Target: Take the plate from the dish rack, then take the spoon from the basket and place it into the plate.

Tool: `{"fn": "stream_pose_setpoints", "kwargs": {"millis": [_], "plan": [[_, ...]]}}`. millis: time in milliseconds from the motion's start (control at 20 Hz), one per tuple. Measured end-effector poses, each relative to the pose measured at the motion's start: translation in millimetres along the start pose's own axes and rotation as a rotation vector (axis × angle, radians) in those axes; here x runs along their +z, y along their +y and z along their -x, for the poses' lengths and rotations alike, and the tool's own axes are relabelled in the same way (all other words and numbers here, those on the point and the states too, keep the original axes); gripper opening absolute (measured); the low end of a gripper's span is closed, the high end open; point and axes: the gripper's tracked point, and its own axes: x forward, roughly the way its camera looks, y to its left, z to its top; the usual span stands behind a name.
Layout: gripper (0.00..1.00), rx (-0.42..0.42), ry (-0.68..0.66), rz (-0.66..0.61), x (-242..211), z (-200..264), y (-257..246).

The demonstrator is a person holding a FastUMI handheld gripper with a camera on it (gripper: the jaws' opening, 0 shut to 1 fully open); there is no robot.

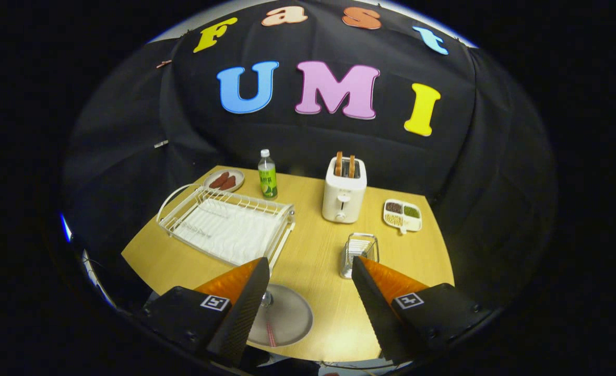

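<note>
A grey plate (287, 316) lies flat on the wooden table, close in between my two fingers and partly under the left one. On it rests a spoon (270, 328) with a shiny bowl and a red-and-white handle, beside the left finger. My gripper (310, 261) is held above them, open, with nothing between its orange-and-black fingers (245, 292). The white wire dish rack (229, 224) stands beyond the left finger with no dishes in it. The small wire basket (360, 253) stands just ahead of the right fingertip.
A white toaster (344, 196) with two slices stands behind the basket. A green-labelled bottle (267, 175) and a small plate of sausages (224, 180) stand at the back behind the rack. A divided dish of grains (403, 214) is to the toaster's right.
</note>
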Motion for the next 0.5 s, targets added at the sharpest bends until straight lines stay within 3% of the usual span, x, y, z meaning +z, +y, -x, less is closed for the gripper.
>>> {"fn": "stream_pose_setpoints", "kwargs": {"millis": [500], "plan": [[0.97,-0.116,-0.319,0.059,135.8,64.5,-26.3]]}}
